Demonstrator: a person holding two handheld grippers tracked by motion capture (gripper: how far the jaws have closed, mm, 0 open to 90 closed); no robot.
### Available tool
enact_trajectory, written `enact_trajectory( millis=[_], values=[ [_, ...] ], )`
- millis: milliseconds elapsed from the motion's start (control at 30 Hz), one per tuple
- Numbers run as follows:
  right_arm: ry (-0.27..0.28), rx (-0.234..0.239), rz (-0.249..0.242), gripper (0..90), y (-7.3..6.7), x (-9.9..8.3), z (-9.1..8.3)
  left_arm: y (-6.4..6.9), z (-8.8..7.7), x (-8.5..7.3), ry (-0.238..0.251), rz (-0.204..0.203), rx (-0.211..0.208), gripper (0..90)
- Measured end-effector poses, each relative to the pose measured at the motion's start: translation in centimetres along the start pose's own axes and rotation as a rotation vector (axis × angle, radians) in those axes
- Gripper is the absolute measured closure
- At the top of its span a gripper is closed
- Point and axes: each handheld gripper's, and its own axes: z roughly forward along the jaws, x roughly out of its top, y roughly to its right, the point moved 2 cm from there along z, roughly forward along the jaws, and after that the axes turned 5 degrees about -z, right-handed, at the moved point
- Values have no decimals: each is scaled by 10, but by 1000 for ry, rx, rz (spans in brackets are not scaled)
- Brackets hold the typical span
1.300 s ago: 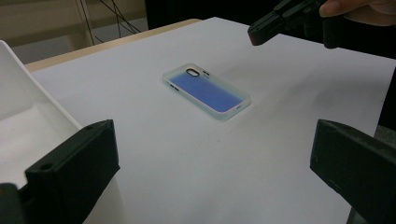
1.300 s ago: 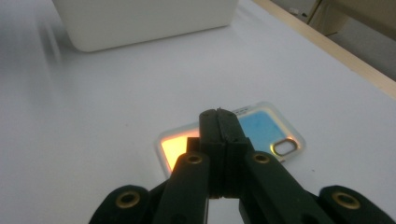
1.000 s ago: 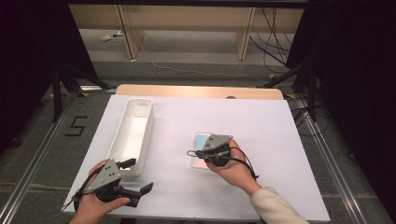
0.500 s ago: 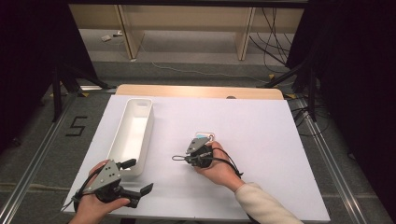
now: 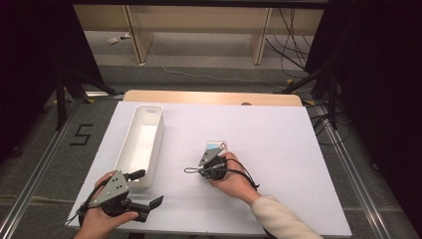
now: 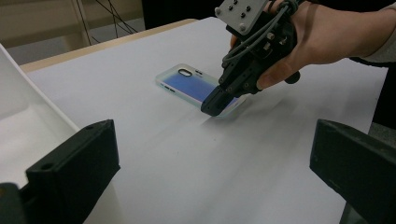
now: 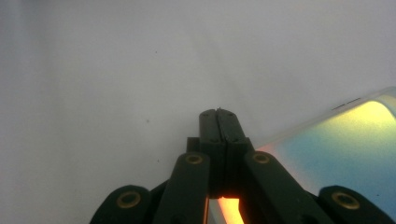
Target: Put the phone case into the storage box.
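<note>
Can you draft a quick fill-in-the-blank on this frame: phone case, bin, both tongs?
1. The right tongs have their jaws ____.
2. The iridescent phone case lies flat on the ____ table.
3. The left tongs have their jaws ____, with nothing between them.
4. The long white bin sits to the ____ of the phone case in the high view.

Missing words: shut; white; open; left

The left gripper [image 5: 144,189], at the lower left of the high view, is black with a grey three-cornered plate on top, dotted with small holes, and a dark cable trailing off it. The right gripper [image 5: 215,150], near the centre, has the same grey plate and a looping black cable. Brass-coloured rivets stud its black jaw arms. A cream sleeve [image 5: 281,219] covers the right forearm.
</note>
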Motion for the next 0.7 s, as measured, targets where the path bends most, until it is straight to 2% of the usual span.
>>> enact_trajectory(
  millis=[100,167,233,267,300,333,367,400,433,467,500,533,567,667,700],
  values=[
    [2,4,6,900,0,0,0,0,0,0,1,-1,0,7],
    [22,1,0,900,0,0,0,0,0,0,1,0,0,7],
    [46,5,20,900,0,1,-2,0,0,0,4,0,-3,7],
    [56,2,39,874,-1,2,-5,0,0,0,4,0,-3,7],
    [84,-5,41,840,0,2,-7,0,0,0,4,1,-1,7],
    [84,-5,41,840,0,2,-7,0,0,0,5,-3,-2,7],
    [144,-27,67,766,2,1,-16,-1,-1,0,5,6,-3,7],
    [144,-27,67,766,2,1,-16,-1,-1,0,5,6,-3,7],
    [169,-40,73,713,3,0,-22,-1,-1,0,5,0,0,7],
    [218,-46,109,664,6,-3,-36,-1,-1,0,7,-6,2,9],
    [218,-46,109,664,6,-3,-36,-1,-1,0,7,-7,3,9],
    [290,-66,144,593,10,-8,-51,-1,-1,0,7,-8,3,9],
    [290,-66,144,593,10,-8,-51,-1,-1,0,7,-8,3,9],
    [415,-104,204,461,13,-20,-83,-1,-1,0,6,-9,3,9],
    [415,-104,204,461,13,-20,-83,-1,-1,0,6,-9,3,9]
  ],
)
